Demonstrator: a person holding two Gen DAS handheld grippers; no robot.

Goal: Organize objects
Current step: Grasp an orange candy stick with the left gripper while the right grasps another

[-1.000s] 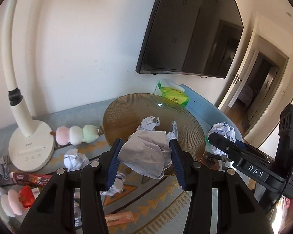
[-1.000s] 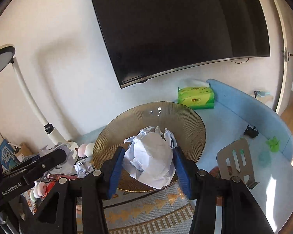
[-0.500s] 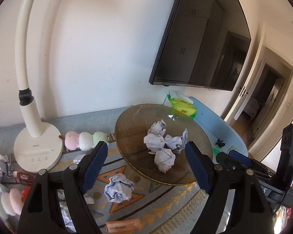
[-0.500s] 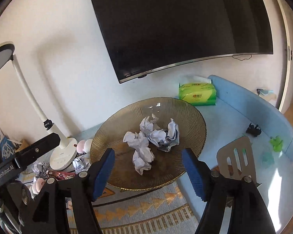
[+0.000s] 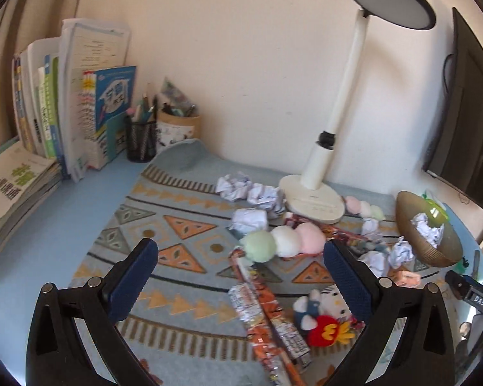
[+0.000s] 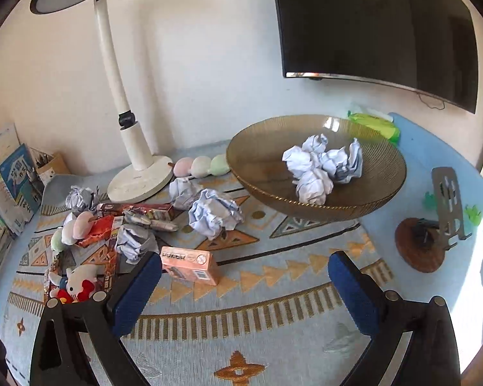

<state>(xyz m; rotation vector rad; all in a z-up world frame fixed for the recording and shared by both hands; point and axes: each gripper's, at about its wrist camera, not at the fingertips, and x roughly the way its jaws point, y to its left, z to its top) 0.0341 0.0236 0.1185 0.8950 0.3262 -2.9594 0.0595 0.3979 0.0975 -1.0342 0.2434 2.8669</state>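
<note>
Several crumpled paper balls [image 6: 322, 164] lie in the amber glass bowl [image 6: 260, 164], which shows at the far right of the left wrist view [image 5: 434, 251]. More paper balls lie loose on the patterned mat: a big one [image 6: 214, 214] beside the bowl, others [image 5: 249, 220] near the lamp base. My left gripper [image 5: 240, 257] hangs over the mat with its jaws opening, holding nothing; a three-ball plush skewer [image 5: 283, 243] lies on the mat beyond it. My right gripper [image 6: 244, 267] is in front of the bowl, jaws opening, nothing between them.
A white desk lamp [image 6: 138, 183] stands behind the clutter. Snack packs [image 5: 267, 315], a plush kitty [image 5: 322, 315] and a pink box [image 6: 190, 265] lie on the mat. Books [image 5: 64, 112] and a pen holder [image 5: 141, 141] line the left wall. A phone stand [image 6: 447, 202] sits right.
Both grippers let go of their paper balls, which now lie in the bowl, and opened wide. The left swung away leftward over the toys; the right drew back and sank.
</note>
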